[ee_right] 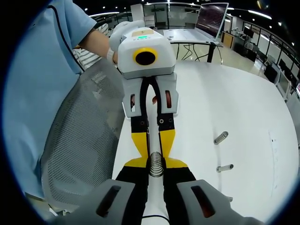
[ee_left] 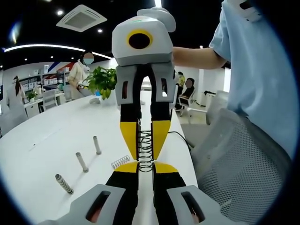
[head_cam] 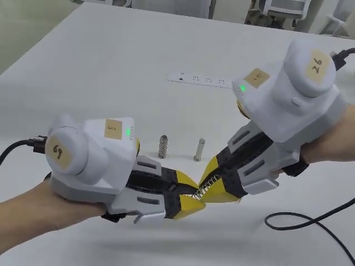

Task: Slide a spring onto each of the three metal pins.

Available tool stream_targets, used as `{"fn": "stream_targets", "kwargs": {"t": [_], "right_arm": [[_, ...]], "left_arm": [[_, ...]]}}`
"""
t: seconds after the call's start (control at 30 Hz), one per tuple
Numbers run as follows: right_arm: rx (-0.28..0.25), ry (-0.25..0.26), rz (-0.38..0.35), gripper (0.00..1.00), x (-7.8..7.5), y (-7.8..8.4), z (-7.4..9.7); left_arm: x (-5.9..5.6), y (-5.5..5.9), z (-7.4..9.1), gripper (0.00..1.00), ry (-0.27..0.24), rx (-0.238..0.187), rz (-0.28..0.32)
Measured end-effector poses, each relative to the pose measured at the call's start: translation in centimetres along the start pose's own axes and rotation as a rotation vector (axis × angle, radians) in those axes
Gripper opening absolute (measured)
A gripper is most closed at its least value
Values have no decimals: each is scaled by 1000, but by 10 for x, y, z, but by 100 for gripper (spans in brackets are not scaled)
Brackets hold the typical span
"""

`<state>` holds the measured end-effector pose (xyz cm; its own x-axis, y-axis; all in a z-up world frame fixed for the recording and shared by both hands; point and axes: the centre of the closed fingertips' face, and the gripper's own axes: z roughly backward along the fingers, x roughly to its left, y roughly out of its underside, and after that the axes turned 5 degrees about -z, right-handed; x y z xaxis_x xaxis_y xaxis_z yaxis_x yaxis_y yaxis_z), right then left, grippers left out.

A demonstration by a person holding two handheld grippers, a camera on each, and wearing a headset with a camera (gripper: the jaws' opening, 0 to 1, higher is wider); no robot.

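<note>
A steel spring (head_cam: 202, 188) hangs above the table between my two grippers, which meet tip to tip. My right gripper (head_cam: 213, 180) is shut on it, with the coil lying along its yellow fingers (ee_left: 130, 136). My left gripper (head_cam: 191, 202) is closed on the spring's near end (ee_left: 146, 165). In the right gripper view the spring (ee_right: 156, 165) is seen end-on between the right gripper's tips. One pin (head_cam: 163, 146) stands on the table with a spring on it. A bare pin (head_cam: 198, 149) stands beside it, and another bare pin (ee_left: 97, 145) stands further along the row. A loose spring (ee_left: 120, 162) lies near them.
A white power strip (head_cam: 199, 78) lies further back on the white table (head_cam: 111, 66). A black cable (head_cam: 310, 224) loops at the front right. A mesh office chair (ee_left: 234, 164) stands at the table's edge beside the person.
</note>
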<state>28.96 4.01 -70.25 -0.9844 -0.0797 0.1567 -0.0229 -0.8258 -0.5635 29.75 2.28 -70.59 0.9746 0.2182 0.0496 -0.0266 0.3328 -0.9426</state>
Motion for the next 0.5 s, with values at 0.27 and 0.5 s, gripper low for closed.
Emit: {"fn": "stream_targets", "kwargs": {"t": [0.27, 0.5], "right_arm": [[-7, 10, -5, 8, -3, -1, 3], [-4, 29, -10, 8, -10, 1, 9]], "left_arm": [[3, 2, 1, 14, -15, 8, 7], [14, 8, 6, 35, -85, 7, 43]]}}
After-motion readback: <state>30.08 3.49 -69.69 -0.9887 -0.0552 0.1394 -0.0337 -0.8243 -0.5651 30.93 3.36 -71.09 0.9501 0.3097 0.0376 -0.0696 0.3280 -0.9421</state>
